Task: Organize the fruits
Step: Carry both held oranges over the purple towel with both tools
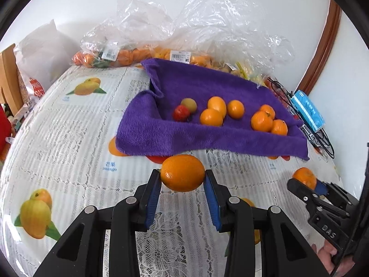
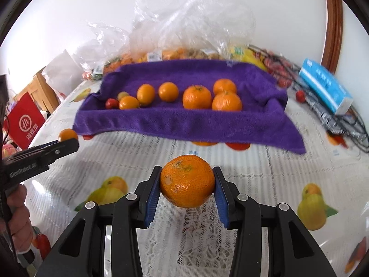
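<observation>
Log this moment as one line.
left hand-held gripper: shut on smooth orange | right hand-held gripper: shut on mandarin | both short of purple towel | sorted fruit on towel

My right view's motion-blurred, can't read the bag labels (image 2: pixel 154 56) (tiny anyway); blue box (image 2: pixel 325 87) text smeared too.

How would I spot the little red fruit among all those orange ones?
Find the purple towel on the table. Look at the left end of the fruit lying on it. The red fruit sits there beside a pale yellowish one, the only red fruit on the towel.
</observation>
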Demonstrator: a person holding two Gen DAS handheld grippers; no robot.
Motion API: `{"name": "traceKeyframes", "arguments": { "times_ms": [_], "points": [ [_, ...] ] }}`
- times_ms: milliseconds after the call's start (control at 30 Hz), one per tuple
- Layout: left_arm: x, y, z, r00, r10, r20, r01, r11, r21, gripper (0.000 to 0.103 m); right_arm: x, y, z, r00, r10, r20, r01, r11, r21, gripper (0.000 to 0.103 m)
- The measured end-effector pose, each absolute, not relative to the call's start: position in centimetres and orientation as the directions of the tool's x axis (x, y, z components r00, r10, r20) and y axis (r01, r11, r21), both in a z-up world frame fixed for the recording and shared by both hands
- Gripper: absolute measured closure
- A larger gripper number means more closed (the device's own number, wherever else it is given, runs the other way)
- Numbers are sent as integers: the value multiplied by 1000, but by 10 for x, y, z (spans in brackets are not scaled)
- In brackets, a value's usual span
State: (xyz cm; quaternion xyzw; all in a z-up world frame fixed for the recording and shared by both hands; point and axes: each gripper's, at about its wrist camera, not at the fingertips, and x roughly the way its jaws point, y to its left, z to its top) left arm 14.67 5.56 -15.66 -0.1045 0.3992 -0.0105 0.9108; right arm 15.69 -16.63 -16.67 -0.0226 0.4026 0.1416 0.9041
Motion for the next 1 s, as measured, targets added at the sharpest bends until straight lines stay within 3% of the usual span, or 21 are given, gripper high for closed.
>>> {"name": "traceKeyframes", "arguments": {
  "times_ms": [200,1000],
  "points": [
    [146,52,-147,679,-131,-722,-55,972,-229,67,155,-171,-146,626,308,-717,-314,941,130,60],
    [159,55,-88,734,-97,-672,-76,972,-222,67,178,-174,-82,703,259,-662,-254,961,107,60]
  ]
}}
